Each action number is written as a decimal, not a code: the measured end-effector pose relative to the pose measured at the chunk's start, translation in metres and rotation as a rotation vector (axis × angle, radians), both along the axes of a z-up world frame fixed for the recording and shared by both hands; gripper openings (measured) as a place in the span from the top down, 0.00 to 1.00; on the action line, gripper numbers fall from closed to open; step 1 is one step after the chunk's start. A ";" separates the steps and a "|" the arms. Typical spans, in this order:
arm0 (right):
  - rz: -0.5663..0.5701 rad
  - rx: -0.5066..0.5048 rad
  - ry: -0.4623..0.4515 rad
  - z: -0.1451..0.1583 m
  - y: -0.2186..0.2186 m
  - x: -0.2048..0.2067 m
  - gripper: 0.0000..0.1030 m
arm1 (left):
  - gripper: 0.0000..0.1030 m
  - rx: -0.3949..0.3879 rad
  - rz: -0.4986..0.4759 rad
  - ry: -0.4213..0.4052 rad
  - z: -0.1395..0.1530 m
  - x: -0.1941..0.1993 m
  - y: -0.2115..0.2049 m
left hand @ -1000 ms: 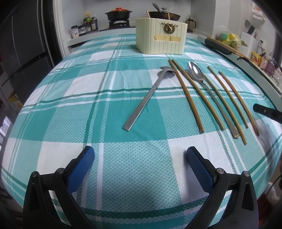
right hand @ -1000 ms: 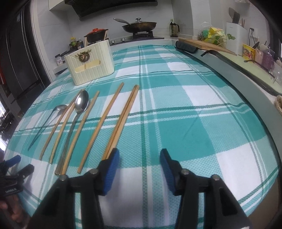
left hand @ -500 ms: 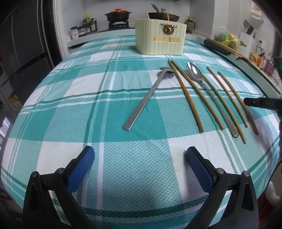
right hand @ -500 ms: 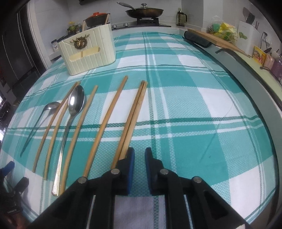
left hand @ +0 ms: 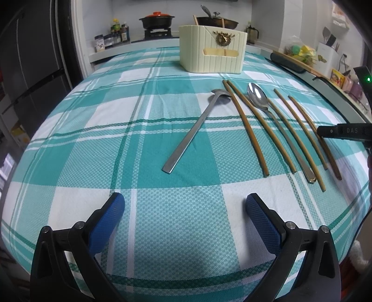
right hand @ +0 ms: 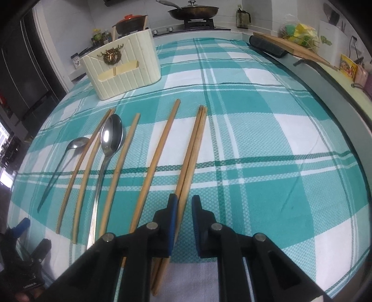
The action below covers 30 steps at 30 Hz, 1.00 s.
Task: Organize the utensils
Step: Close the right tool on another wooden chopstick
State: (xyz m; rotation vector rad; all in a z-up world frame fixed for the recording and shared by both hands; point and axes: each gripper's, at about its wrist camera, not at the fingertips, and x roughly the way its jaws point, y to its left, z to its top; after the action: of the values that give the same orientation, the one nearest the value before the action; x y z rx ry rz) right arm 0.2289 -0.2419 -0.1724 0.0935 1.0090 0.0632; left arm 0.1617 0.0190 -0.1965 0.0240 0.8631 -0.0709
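Several wooden chopsticks and two metal spoons lie in a row on the green-checked tablecloth, in front of a cream utensil holder. My right gripper has its jaws drawn narrow near the close end of the rightmost pair of chopsticks. The pair runs between the blue pads, fills the gap and still lies on the cloth. One of its fingers shows in the left wrist view. My left gripper hangs wide open over bare cloth, short of the flat-handled spoon. A round spoon lies among the chopsticks.
A stove with a red-lidded pot and a pan stands behind the table. Along the right runs a counter with a cutting board and a dark roll. A dark fridge stands on the left.
The right gripper's jaws went from wide to narrow. It shifted left, so the pair of chopsticks now sits between its pads. The left gripper stayed put.
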 end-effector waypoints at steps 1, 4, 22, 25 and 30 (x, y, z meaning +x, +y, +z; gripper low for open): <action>0.000 -0.020 0.001 0.000 0.001 0.002 0.87 | 0.00 0.000 -0.001 0.000 0.000 0.000 0.000; 0.003 -0.101 -0.015 -0.001 0.004 0.007 0.87 | 0.00 -0.001 -0.003 0.001 0.000 0.000 0.000; -0.030 -0.174 -0.096 -0.005 -0.015 -0.017 0.87 | 0.00 -0.011 -0.240 0.052 0.053 0.062 0.005; -0.038 -0.169 -0.103 -0.006 -0.015 -0.017 0.87 | 0.00 0.089 -0.281 0.039 0.049 0.091 -0.013; -0.057 -0.140 -0.116 -0.006 -0.018 -0.020 0.87 | 0.01 0.239 -0.329 0.068 0.023 0.123 -0.043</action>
State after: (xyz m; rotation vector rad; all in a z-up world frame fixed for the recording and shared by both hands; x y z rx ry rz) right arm 0.2086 -0.2603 -0.1787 -0.0095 0.8913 -0.0535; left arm 0.2846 -0.0244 -0.1735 0.3899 0.9258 -0.2778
